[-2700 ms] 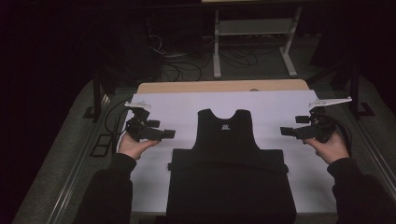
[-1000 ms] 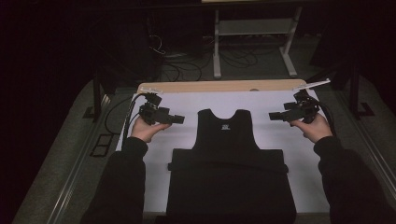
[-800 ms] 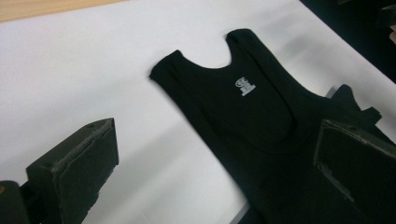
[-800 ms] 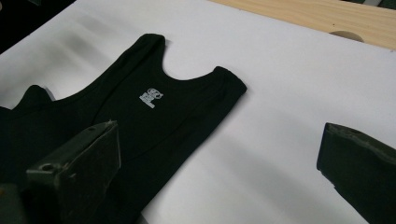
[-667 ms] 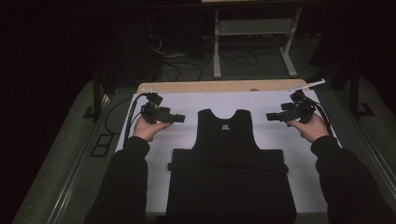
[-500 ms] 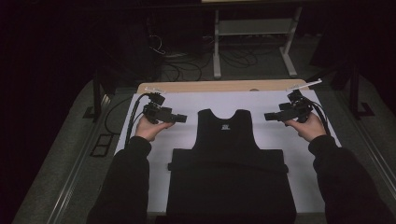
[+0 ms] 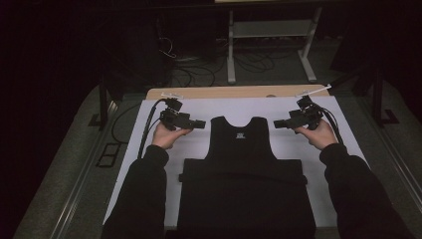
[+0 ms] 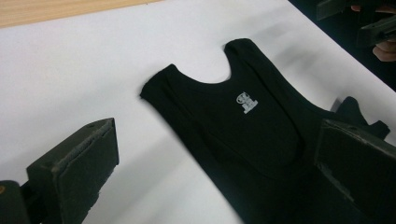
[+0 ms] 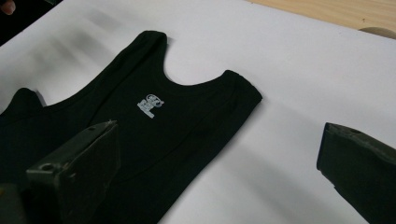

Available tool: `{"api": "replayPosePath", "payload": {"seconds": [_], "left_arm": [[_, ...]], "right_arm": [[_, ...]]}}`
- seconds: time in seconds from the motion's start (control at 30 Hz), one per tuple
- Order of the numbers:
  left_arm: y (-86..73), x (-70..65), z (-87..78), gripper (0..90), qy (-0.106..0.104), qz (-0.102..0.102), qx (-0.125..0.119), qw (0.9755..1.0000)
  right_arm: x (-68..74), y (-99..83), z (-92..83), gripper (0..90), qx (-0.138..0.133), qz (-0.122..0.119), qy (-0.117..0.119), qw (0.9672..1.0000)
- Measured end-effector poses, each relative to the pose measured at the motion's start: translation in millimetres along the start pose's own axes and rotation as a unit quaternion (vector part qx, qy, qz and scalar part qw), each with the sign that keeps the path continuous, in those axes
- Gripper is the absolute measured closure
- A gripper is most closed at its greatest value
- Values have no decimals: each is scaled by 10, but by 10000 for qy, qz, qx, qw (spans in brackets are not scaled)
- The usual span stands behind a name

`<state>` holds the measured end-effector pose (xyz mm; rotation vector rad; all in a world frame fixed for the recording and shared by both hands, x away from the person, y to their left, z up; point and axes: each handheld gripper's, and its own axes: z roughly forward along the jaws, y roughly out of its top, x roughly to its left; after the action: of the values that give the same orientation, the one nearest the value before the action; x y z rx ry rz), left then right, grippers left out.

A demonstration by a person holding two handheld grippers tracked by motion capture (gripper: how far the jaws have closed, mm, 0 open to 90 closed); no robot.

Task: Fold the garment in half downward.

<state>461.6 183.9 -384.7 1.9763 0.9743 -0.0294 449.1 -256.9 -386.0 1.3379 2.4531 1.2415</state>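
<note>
Left gripper [image 7: 201, 124] and right gripper [image 7: 276, 124], jaws spread, flank the black vest [image 7: 244, 144] at frame centre. Gripper views reveal its white chest logo [image 8: 246, 102]. High view shows folded lower half on the white worktop [image 7: 199, 107].

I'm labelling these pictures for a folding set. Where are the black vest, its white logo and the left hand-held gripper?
black vest [image 7: 244, 164]: high view, middle of its body.
white logo [image 8: 246, 101]: left gripper view, centre of the print below the neckline.
left hand-held gripper [image 7: 201, 124]: high view, between its jaw tips.
</note>
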Motion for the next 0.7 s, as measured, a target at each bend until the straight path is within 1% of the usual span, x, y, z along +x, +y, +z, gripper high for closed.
{"api": "replayPosePath", "payload": {"seconds": [0.17,0.33,0.4,0.47,0.5,0.63,0.7], "left_arm": [[35,18,66,0,-26,18,31,10000],[61,47,138,0,-5,-27,52,10000],[64,59,160,0,40,-45,-7,10000],[69,75,181,0,39,-40,-29,10000],[76,86,188,0,48,-32,5,10000],[109,106,229,0,62,-98,-26,9999],[128,112,256,0,77,-78,-24,9999]], "right_arm": [[-4,30,66,0,14,44,11,10000],[6,72,133,0,99,-14,37,9999],[13,94,159,0,78,-17,30,10000],[18,112,180,0,66,5,21,10000],[22,126,193,0,84,-1,0,10000],[16,195,252,0,155,-44,-128,9998],[15,224,286,0,156,-45,-163,9997]]}}
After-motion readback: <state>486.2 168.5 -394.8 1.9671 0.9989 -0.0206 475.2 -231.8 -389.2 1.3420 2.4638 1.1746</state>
